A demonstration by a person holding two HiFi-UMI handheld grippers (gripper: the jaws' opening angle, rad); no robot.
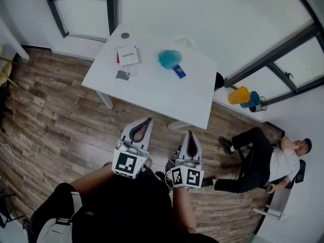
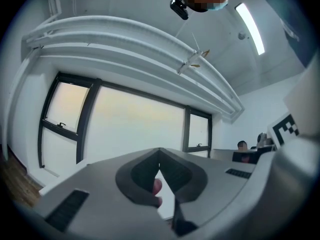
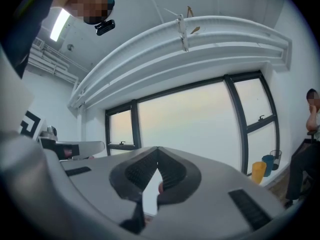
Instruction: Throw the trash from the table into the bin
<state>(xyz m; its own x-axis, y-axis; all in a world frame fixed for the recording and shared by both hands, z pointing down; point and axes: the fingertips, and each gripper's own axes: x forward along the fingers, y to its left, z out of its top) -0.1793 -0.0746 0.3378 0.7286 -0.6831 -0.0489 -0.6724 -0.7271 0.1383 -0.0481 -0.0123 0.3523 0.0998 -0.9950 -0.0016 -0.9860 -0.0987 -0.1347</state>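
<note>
At the bottom centre of the head view, the left gripper (image 1: 148,121) and the right gripper (image 1: 189,134) are held side by side above a wooden floor (image 1: 61,120), both pointed toward 12 o'clock. Each gripper is seen closed, its jaw tips pressed together with nothing caught between them. At 12 o'clock from the grippers, well apart from them, a white table (image 1: 152,92) is shown. On it, a teal crumpled piece (image 1: 169,58) lies with a blue packet (image 1: 179,72) just beside it at 5 o'clock. A grey wrapper (image 1: 122,75) is placed at 6 o'clock of a white card (image 1: 127,55), near the table's left edge. Off the table at 2 o'clock, a yellow container (image 1: 238,95) and a blue container (image 1: 252,99) are set together by the wall; whether either is the bin cannot be told. A person (image 1: 263,161) is seated at 3 o'clock.
</note>
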